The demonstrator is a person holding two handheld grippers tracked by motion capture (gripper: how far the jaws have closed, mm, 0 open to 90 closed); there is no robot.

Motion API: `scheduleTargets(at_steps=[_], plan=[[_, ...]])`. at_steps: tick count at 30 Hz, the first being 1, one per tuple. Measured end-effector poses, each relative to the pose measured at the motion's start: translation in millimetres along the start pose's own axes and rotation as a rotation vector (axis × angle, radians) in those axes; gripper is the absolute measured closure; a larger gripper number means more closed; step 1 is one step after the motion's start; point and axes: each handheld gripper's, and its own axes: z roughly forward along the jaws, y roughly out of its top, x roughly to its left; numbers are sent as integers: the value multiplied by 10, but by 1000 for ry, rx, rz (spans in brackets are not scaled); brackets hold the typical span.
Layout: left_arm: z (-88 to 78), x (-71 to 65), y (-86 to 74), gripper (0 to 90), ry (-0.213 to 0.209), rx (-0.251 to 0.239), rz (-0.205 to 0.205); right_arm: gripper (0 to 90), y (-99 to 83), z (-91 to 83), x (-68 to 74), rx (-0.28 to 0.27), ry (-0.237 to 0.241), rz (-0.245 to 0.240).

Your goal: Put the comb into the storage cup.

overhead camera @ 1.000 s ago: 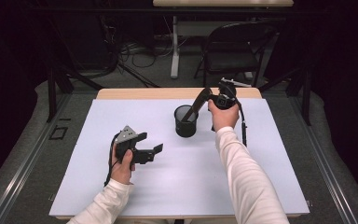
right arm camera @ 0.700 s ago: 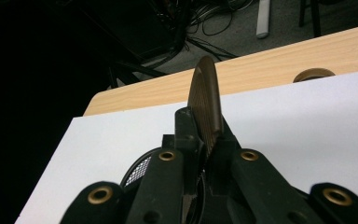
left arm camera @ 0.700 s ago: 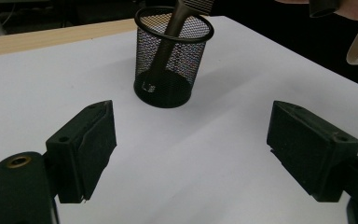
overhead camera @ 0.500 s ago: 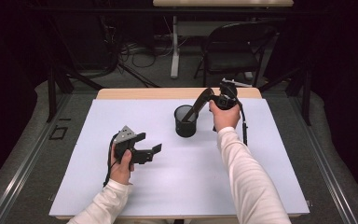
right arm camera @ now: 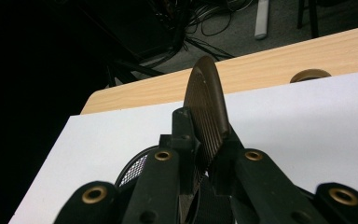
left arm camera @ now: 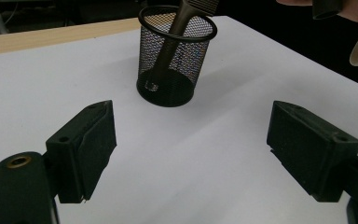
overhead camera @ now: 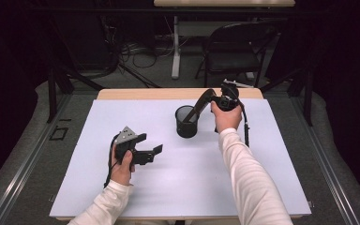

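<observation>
Over the far side of the bench point(overhead camera: 122, 197), the right tool point(overhead camera: 214, 97) clamps a brush point(left arm camera: 170, 44) slanting handle-down into the mesh cup point(overhead camera: 186, 121), left tool point(overhead camera: 151, 152) open, farther away.

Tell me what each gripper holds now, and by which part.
The right gripper clamps the brown flat-headed brush by its head, handle down in the black wire-mesh cup. The left gripper is open, holding nothing.

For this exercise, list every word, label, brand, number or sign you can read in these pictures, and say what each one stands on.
No readable text anywhere.
Mesh cup: plain, with a small pale mark near its base, too small to read.
Comb: no lettering seen.
Left gripper and right gripper: no labels seen.
Table: plain white, unmarked.
</observation>
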Motion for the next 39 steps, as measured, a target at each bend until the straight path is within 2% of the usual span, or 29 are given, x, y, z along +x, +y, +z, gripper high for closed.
scheduleTargets(at_steps=[10,19,25,28,32,39], plan=[[5,0,-3,159,-1,4,1,803,1,-19,-26,-3,-1,1],[5,-5,-4,160,1,5,3,730,7,-51,-26,-6,-5,-10],[3,-9,-7,160,4,4,5,660,-4,-75,-9,-15,-18,-38],[2,-10,-7,160,6,4,5,578,-2,-95,4,-22,-11,-42],[1,-16,-5,160,9,6,9,479,1,-125,17,-40,-25,-83],[6,-37,-7,160,10,6,16,403,-10,-157,-2,-13,-53,-131]])
